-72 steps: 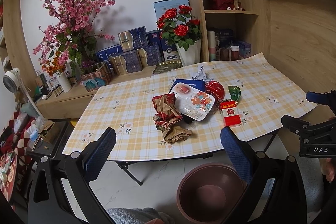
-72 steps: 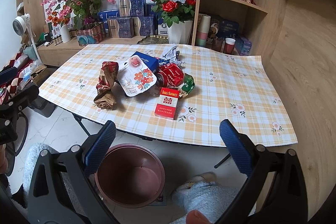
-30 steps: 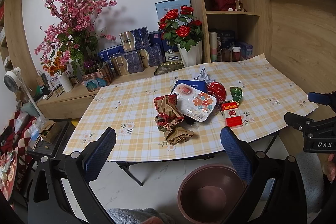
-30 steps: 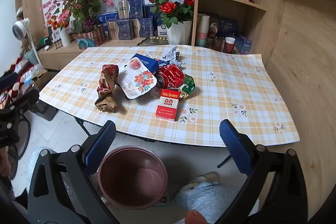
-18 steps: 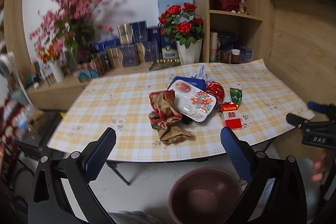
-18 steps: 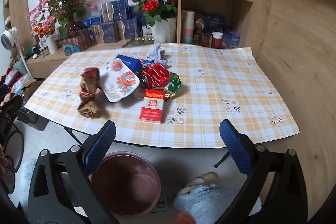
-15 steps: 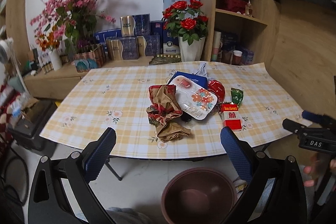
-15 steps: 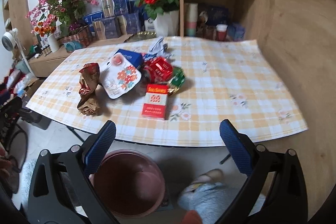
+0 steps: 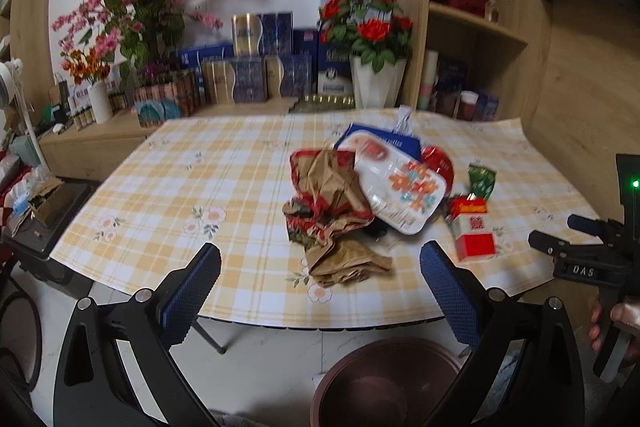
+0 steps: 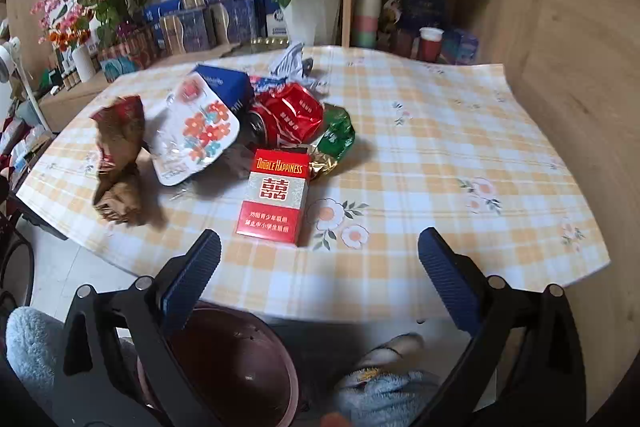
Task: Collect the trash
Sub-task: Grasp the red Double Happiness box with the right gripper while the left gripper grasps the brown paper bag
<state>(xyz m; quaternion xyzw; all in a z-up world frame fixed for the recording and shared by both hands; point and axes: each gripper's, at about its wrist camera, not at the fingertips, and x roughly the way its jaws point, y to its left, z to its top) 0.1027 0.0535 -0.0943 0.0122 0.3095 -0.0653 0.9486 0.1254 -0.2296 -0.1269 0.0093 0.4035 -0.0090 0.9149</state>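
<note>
Both sets of fingers are gaping wide, holding nothing: left gripper (image 9: 320,267), right gripper (image 10: 319,253). A cigarette pack (image 10: 275,197) is lying at 12 o'clock on the worktop (image 10: 440,147), wrappers (image 10: 296,113) behind it, bin (image 10: 236,367) below.

We see a heap of trash on the checked tabletop (image 10: 440,155): a crumpled brown-and-red paper bag (image 10: 118,155) at the left, a white flowered pouch (image 10: 196,131) leaning on a blue box (image 10: 226,87), a crushed red wrapper (image 10: 294,113), and a green foil wrapper (image 10: 338,135). A red-and-white cigarette pack (image 10: 276,197) lies flat nearest us. On the floor below the tabletop's edge stands a brown bin (image 9: 384,383), open.
</note>
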